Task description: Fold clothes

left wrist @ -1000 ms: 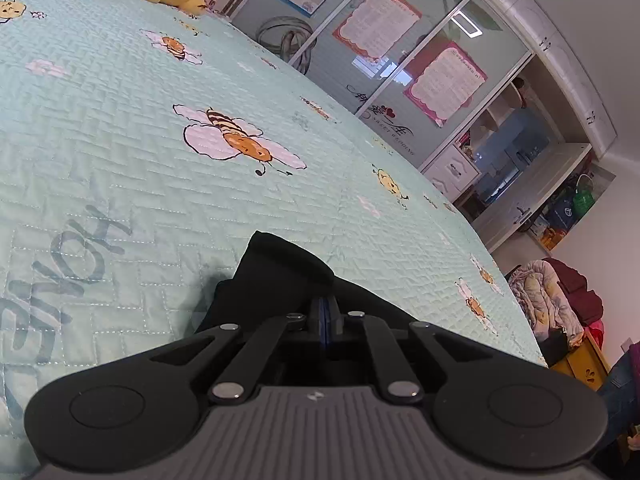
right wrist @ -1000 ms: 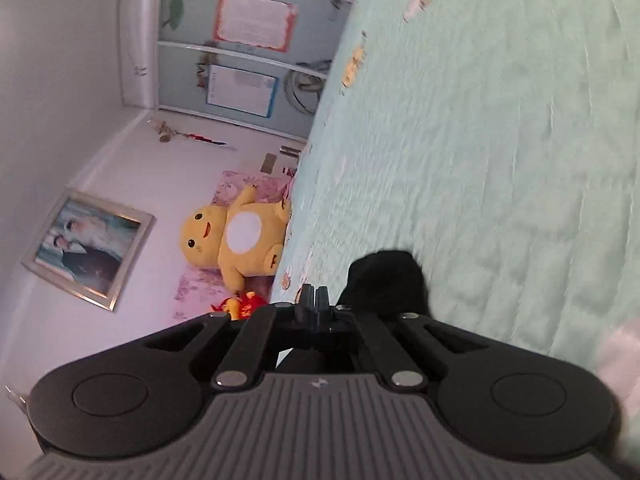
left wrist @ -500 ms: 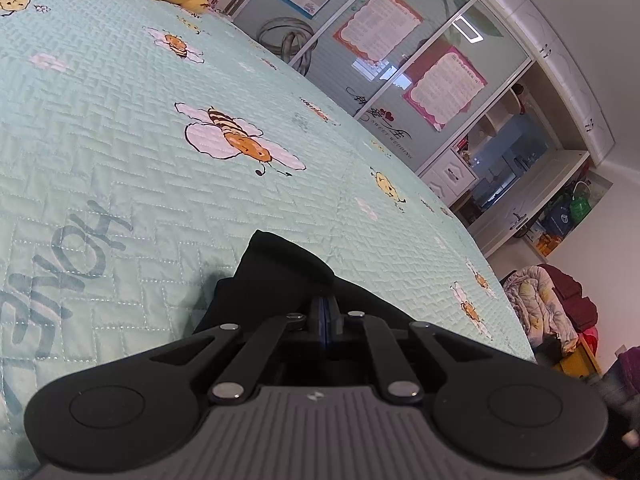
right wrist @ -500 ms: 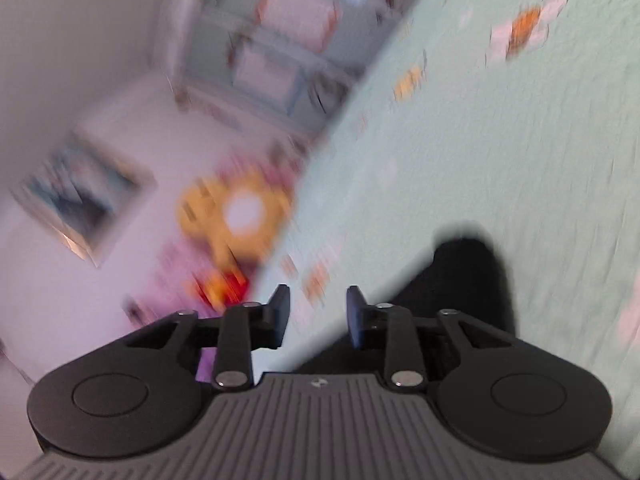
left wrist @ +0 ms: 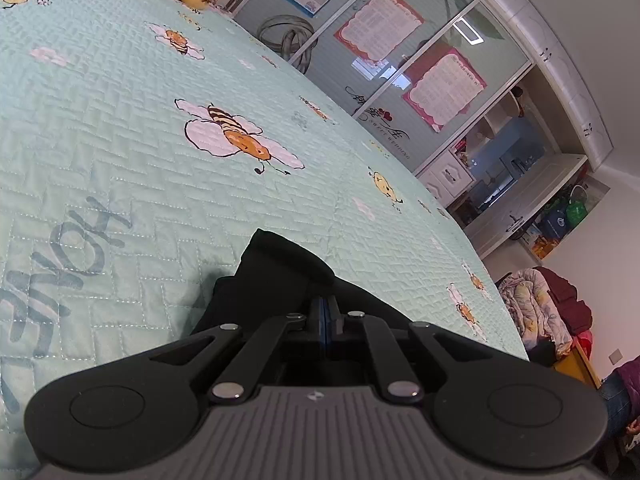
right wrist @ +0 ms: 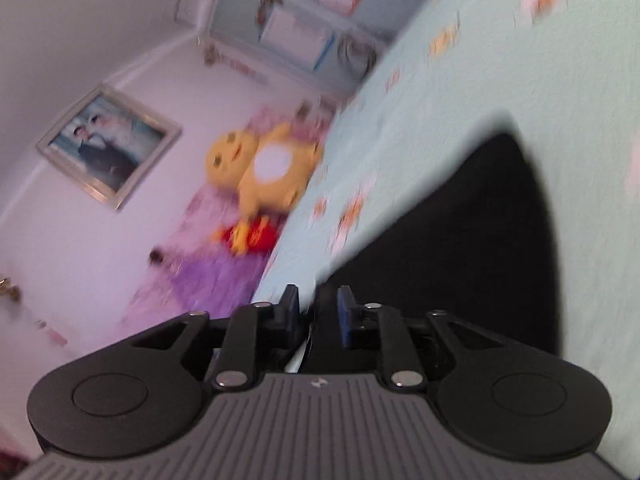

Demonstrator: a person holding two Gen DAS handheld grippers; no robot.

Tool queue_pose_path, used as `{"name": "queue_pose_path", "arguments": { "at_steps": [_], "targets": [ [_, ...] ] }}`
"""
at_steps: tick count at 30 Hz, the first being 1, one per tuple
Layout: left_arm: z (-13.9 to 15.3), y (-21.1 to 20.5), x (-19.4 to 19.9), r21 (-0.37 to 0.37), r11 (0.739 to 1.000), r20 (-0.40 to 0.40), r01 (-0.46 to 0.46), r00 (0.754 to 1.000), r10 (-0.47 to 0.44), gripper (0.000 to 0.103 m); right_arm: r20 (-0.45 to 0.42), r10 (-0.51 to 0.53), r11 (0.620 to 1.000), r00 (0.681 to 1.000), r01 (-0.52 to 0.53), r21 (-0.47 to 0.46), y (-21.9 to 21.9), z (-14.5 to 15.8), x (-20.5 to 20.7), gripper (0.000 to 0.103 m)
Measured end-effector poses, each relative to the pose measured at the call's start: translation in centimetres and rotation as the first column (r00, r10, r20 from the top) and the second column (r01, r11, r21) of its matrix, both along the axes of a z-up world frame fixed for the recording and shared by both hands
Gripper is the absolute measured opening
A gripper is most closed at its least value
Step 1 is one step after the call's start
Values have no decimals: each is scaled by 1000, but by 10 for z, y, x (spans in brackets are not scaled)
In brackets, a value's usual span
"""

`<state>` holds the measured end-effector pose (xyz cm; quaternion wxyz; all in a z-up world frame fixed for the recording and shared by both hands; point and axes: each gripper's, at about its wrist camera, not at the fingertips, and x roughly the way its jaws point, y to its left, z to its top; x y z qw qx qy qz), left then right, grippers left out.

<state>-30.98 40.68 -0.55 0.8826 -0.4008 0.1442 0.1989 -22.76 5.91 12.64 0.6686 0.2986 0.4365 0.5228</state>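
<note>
Garment: black cloth lies on the mint quilted bedspread, bunched right ahead of my left gripper and running under it.
Left jaws: pressed together, blue pads meeting, with dark fabric crowding round the tips; I judge they pinch an edge of it, though the pinch point itself is hidden.
Right jaws: my right gripper stands part open, pads apart, with black cloth spreading ahead and to the right of the tips; a pale sliver, perhaps a label, sits low in the gap. Whether the pads press on anything I cannot tell.
View: right picture is smeared, so edges there are uncertain.
Step in hand: taking a second hold so both ends can be carried over together, I judge.
Doing it well: keep the left pinch firm and still; catch one layer only at the right tips; pull the edge taut between both grippers before folding.
Risk: grabbing bedspread along with cloth.
</note>
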Motion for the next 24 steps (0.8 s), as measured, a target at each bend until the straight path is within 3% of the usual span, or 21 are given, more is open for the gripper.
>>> {"name": "queue_pose_path", "arguments": {
  "at_steps": [1, 4, 7, 9, 11, 12, 13, 15, 17, 18, 19, 21, 24],
  "targets": [
    [0, 0, 0, 0, 1000, 0, 2, 1000, -2, 7, -7, 6, 1000, 1000, -7, -24, -1, -5, -6, 0],
    [2, 0, 1, 8, 1000, -9, 3, 1000, -3, 7, 39, -39, 996, 998, 42, -77, -9, 6, -14, 1],
    [2, 0, 1, 9, 1000, -11, 4, 1000, -4, 7, 82, -75, 991, 994, 84, -102, -20, 20, -24, 16],
    [2, 0, 1, 8, 1000, -10, 4, 1000, -4, 7, 61, -64, 998, 996, 65, -23, -32, 30, -37, 21],
    [1, 1, 1, 4, 1000, -7, 5, 1000, -5, 7, 16, -56, 998, 998, 56, 2, -40, 21, -44, 30],
    [1, 1, 0, 1, 1000, -5, 6, 1000, -6, 7, -17, -76, 997, 997, 76, -3, -47, 10, -43, 25],
    [1, 2, 0, -2, 1000, -4, 8, 1000, -8, 7, -49, -96, 995, 994, 95, -9, -54, -1, -43, 0],
    [1, 2, 0, -6, 1000, -4, 11, 1000, -11, 7, -114, -136, 991, 984, 134, -22, -67, -23, -41, 0],
    [1, 3, 0, -10, 1000, -5, 14, 1000, -14, 7, -126, -164, 986, 978, 161, -34, -76, -20, -41, 0],
    [1, 4, 1, -13, 1000, -4, 14, 1000, -14, 7, -122, -175, 984, 977, 171, -40, -80, -13, -42, 0],
    [1, 5, 1, -15, 1000, -3, 15, 1000, -15, 7, -118, -184, 983, 976, 181, -36, -83, -6, -43, 10],
    [1, 4, 0, -14, 1000, -2, 14, 1000, -14, 7, -116, -171, 985, 978, 174, 19, -86, 6, -49, 18],
    [0, 5, 0, -14, 1000, -1, 15, 1000, -15, 7, -100, -136, 991, 986, 135, -14, -73, 2, -53, 22]
  ]
}}
